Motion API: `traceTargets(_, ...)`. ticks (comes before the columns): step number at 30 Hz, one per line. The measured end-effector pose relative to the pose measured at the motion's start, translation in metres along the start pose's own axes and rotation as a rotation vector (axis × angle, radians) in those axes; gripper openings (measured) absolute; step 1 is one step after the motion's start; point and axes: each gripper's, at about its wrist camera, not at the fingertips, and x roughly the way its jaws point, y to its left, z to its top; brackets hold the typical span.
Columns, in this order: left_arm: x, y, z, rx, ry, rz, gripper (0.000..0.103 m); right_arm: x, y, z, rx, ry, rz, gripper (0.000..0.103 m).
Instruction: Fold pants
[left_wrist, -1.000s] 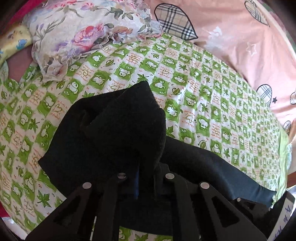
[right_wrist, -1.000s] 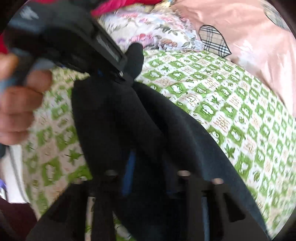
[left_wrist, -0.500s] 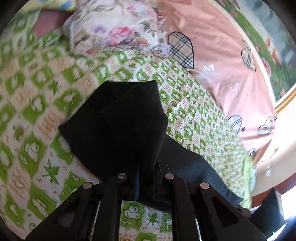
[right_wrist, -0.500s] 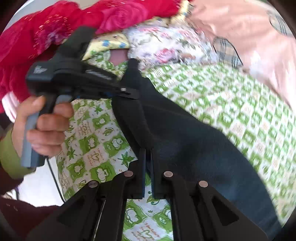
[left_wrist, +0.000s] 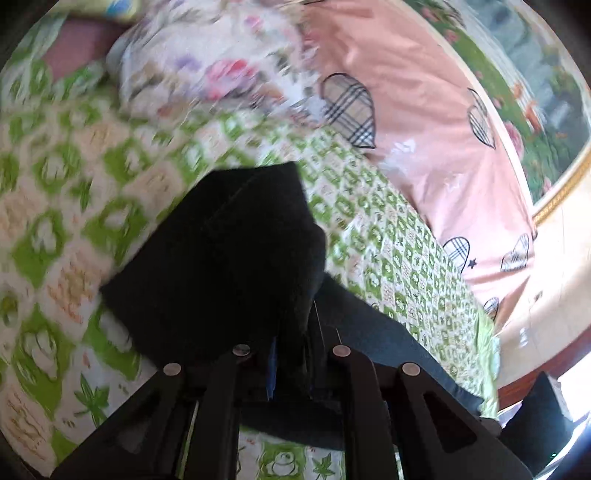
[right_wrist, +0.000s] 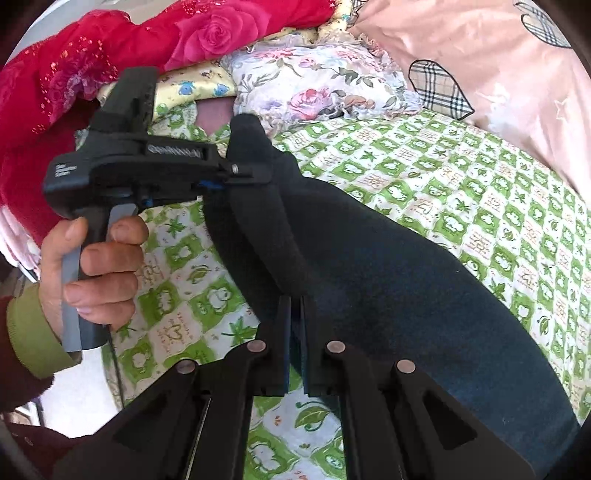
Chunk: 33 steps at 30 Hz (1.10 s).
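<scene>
The dark navy pants (right_wrist: 369, 273) hang lifted above the green and white checked bedspread (right_wrist: 480, 192). My right gripper (right_wrist: 295, 317) is shut on an edge of the pants near their end. My left gripper (right_wrist: 258, 173), held in a bare hand, is shut on the same end a little further away, with a fold sticking up past it. In the left wrist view my left gripper (left_wrist: 291, 354) pinches the pants (left_wrist: 229, 251), which droop in a folded flap over the bedspread (left_wrist: 388, 243).
A floral pillow (right_wrist: 317, 85) and a red rose blanket (right_wrist: 110, 59) lie at the head of the bed. A pink quilt with plaid hearts (right_wrist: 491, 55) lies along the far side. The bed's edge shows in the left wrist view (left_wrist: 491, 354).
Both grippers have kept hold of the pants and lifted and spread the end. The left gripper has moved away from the right one, toward the pillows.
</scene>
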Motion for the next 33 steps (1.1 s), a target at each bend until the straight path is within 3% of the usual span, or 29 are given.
traceTargets(6,-0.019,0.018,-0.020,-0.020,-0.008,0.090,0.016,-0.003,-0.001,-0.005,-0.002,0.008,0.025,0.005)
traceTargets(12,-0.037,0.035,-0.025,-0.069,-0.015,0.111,0.021,-0.001,0.000,-0.008,0.028,0.035,0.081,0.005)
traceTargets(16,-0.052,0.025,-0.023,-0.032,-0.039,0.227,0.057,-0.012,0.005,-0.009,0.036,0.017,0.121,0.008)
traceTargets(18,-0.057,0.021,-0.020,-0.027,-0.042,0.249,0.066,-0.017,0.004,-0.008,0.048,0.006,0.124,0.014)
traceTargets(19,-0.057,0.020,-0.019,-0.032,-0.033,0.262,0.080,-0.022,0.001,-0.006,0.062,-0.006,0.125,0.024)
traceTargets(20,-0.056,0.020,-0.016,-0.044,-0.014,0.289,0.082,-0.025,-0.002,-0.005,0.076,-0.018,0.128,0.037)
traceTargets(22,-0.054,0.021,-0.014,-0.061,0.001,0.297,0.082,-0.035,-0.013,-0.001,0.124,-0.061,0.140,0.051)
traceTargets(28,-0.040,0.025,-0.005,-0.095,0.032,0.318,0.082,-0.045,-0.060,0.011,0.271,-0.112,0.107,0.051)
traceTargets(33,-0.027,0.027,0.000,-0.084,0.046,0.332,0.082,-0.032,-0.127,0.023,0.478,-0.116,0.081,0.051)
